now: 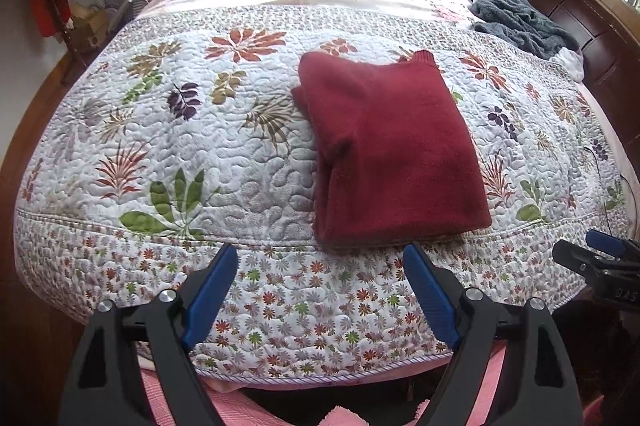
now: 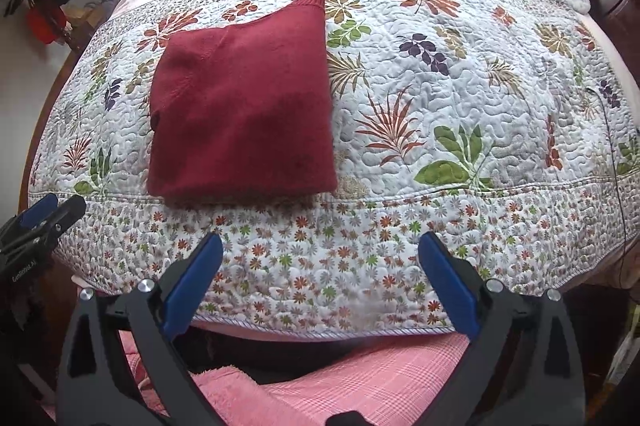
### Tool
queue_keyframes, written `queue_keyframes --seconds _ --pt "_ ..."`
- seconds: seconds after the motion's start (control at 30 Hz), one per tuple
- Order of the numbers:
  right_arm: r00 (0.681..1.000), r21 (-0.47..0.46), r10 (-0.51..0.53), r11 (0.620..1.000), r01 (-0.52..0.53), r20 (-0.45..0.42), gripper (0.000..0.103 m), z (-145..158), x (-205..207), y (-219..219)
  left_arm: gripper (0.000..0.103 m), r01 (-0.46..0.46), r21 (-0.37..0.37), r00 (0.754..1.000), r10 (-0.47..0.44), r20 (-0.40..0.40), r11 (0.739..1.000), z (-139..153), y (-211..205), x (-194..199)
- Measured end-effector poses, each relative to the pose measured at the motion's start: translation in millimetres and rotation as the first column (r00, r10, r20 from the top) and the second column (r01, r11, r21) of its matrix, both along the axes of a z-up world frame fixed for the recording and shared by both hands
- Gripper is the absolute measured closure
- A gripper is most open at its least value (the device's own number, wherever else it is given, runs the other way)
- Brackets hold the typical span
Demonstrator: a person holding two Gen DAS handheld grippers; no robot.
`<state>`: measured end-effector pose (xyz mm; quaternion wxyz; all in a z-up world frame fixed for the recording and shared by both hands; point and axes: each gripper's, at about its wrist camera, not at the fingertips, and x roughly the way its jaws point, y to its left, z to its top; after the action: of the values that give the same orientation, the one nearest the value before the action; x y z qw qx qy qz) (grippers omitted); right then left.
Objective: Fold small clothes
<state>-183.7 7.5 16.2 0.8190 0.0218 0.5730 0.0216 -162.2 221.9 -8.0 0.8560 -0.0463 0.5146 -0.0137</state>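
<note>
Seemingly finished: the red sweater [image 1: 392, 154] lies folded square on the quilt [image 1: 168, 130], both my left claw [image 1: 320, 258] and right claw [image 2: 320, 246] spread empty, grey clothes [image 1: 516, 18] unfolded beyond.

Folded sweater [image 1: 392, 150] on quilt [image 1: 192, 154], blanket [image 1: 520, 22] behind.

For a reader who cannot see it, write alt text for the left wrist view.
A folded dark red sweater lies on a floral quilt covering a bed. The open left gripper hovers empty at the near edge, the right gripper at the right edge. A crumpled grey-blue blanket lies by the wooden headboard.
</note>
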Motion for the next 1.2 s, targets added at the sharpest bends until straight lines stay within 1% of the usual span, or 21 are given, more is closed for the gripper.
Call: queue_keyframes --seconds 0.2,0.33,0.57,1.2 --pt "1.000 -0.025 -0.001 1.000 0.002 0.030 0.006 14 -6 3 0.018 0.014 0.012 0.999 -0.014 0.034 1.000 10 -5 -5" --pt "0.999 -0.064 0.001 0.998 0.003 0.054 0.005 24 -9 6 0.018 0.021 0.027 0.999 -0.022 0.044 0.999 14 -8 -8" --pt "0.997 -0.068 0.000 0.998 0.005 0.077 0.005 34 -13 5 0.018 0.017 0.045 0.998 -0.020 0.066 0.999 22 -11 -13" --pt "0.997 -0.061 -0.011 0.998 0.015 0.074 0.005 32 -12 3 0.018 0.020 0.056 0.998 -0.023 0.060 0.998 21 -12 -14"
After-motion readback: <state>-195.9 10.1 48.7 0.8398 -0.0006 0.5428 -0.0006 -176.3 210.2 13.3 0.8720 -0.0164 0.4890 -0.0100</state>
